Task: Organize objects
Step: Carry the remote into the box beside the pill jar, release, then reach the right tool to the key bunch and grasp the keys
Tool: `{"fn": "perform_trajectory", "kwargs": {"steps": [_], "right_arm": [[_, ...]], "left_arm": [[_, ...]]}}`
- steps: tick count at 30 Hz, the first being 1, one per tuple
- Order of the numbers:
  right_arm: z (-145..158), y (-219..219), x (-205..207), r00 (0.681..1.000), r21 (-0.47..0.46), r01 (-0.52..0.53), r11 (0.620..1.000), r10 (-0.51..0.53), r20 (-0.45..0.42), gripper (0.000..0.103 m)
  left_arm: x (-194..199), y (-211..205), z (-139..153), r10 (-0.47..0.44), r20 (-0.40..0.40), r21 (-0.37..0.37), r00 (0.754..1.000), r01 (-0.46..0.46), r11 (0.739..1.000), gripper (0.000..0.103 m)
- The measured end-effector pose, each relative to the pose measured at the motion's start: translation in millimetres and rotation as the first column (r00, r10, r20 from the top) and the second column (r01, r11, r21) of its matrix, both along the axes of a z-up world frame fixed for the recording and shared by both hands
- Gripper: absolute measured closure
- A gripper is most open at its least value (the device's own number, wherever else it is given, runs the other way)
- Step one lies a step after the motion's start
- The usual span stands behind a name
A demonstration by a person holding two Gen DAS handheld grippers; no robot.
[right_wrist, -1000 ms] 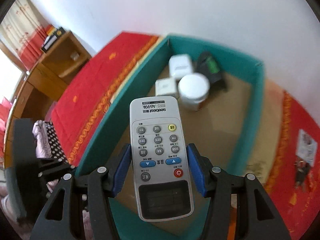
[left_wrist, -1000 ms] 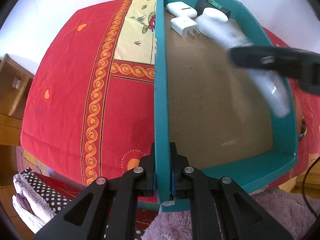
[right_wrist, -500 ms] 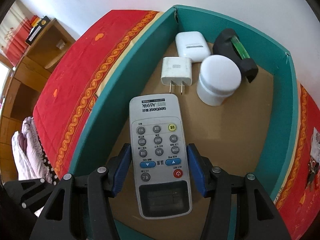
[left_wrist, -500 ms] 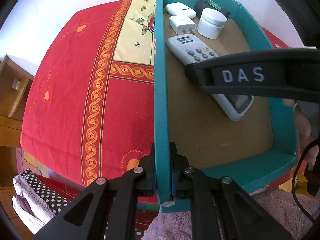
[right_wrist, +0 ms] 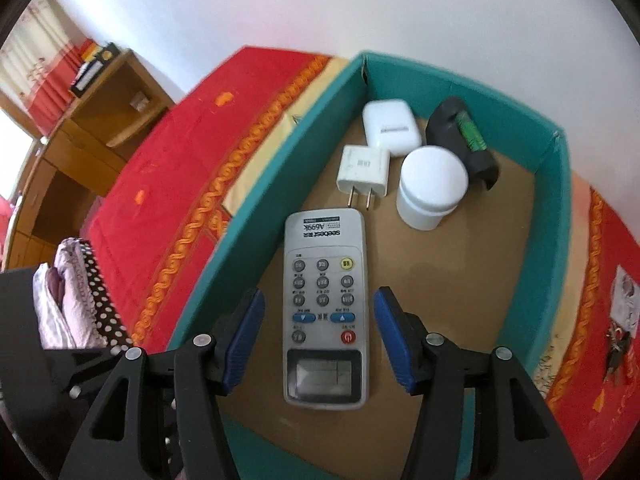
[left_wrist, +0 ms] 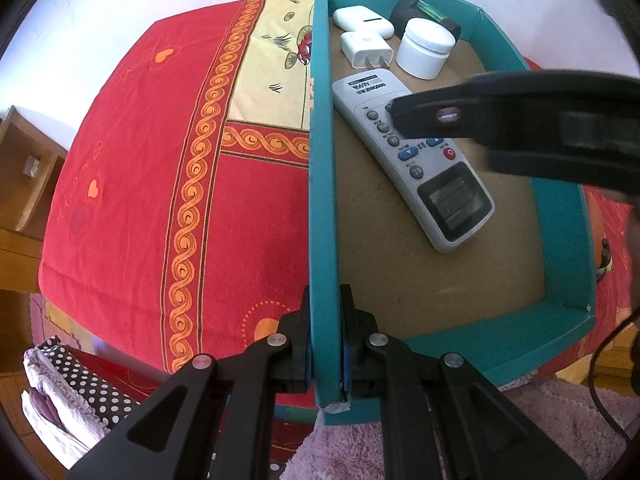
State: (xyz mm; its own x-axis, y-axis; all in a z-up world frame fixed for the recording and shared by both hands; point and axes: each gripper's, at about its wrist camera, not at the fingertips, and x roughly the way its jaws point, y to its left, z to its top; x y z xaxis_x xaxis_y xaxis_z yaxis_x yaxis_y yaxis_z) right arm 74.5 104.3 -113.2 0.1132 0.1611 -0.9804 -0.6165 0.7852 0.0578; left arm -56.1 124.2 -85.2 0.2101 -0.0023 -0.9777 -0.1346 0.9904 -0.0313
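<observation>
The remote (right_wrist: 325,312) lies flat in the box (left_wrist: 322,200), between the released right tool's (right_wrist: 319,338) fingers; left tool (left_wrist: 325,344) clenches the box wall.

remote (left_wrist: 416,160) partly hidden, keys (right_wrist: 616,354) blurry

Remote control (right_wrist: 324,312) top label: "seebest", "A699K". Other small print, button legends unreadable.

Your grey remote (right_wrist: 325,312) lies flat, buttons up, on the brown floor of the teal box (right_wrist: 256,196), just short of the white charger (right_wrist: 363,171), white jar (right_wrist: 431,188), earbud case (right_wrist: 391,127) and black level (right_wrist: 464,136)
</observation>
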Motion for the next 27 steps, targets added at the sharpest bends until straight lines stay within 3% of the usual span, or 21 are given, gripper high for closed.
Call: {"fn": "perform_trajectory", "kwargs": {"steps": [6,14,20,27], "right_arm": [[41,-36,-9,0.999,0.063,0.025,0.998,-0.028,0.039,0.045],[85,-117,-2,0.974,0.061,0.177,0.982,-0.184,0.13,0.045],[82,-190,13,0.931,-0.003,0.325,0.946,-0.32,0.174,0.045],[54,-260,41,0.856,-0.035,0.496,0.868,-0.482,0.185,0.045]], "left_arm": [[0,4,1,0.001,0.001,-0.007,1.0,-0.001,1.0,0.095],[-1,5,0,-0.004,0.001,-0.006,1.0,0.004,1.0,0.095],[-1,4,0,-0.007,0.0,-0.002,1.0,0.007,1.0,0.095],[0,2,0,-0.008,0.0,0.003,1.0,0.008,1.0,0.095]]}}
